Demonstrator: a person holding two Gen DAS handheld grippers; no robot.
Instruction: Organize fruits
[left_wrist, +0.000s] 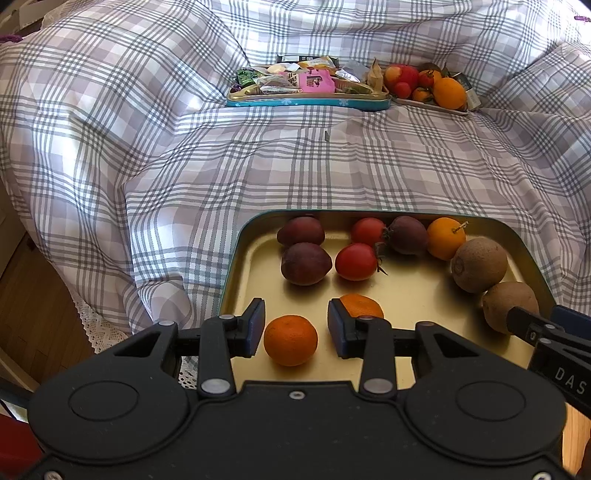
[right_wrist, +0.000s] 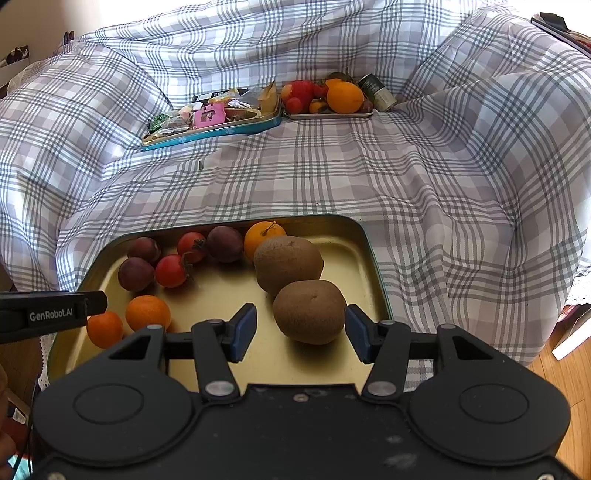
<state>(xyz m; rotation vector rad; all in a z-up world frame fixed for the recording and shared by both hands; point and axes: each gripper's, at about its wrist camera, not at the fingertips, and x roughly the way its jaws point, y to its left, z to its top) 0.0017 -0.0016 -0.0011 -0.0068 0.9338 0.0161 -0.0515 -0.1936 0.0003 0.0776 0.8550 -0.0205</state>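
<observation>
A gold tin tray (left_wrist: 406, 295) (right_wrist: 340, 251) in front holds plums (left_wrist: 306, 263), tomatoes (left_wrist: 356, 261), oranges and two kiwis. My left gripper (left_wrist: 296, 334) is open with a small orange (left_wrist: 290, 339) between its pads, not touching. A second small orange (left_wrist: 362, 305) sits behind its right pad. My right gripper (right_wrist: 301, 332) is open around the near kiwi (right_wrist: 309, 312), with gaps on both sides. The far kiwi (right_wrist: 288, 264) lies just behind it. The left gripper's finger (right_wrist: 55, 314) shows at the left of the right wrist view.
A checked cloth (left_wrist: 184, 147) covers the surface. At the back, a blue-rimmed tin of snack packets (left_wrist: 306, 86) sits beside a white tray with an apple, tomatoes and a large orange (left_wrist: 448, 93). Wooden floor (left_wrist: 33, 295) lies beyond the left edge.
</observation>
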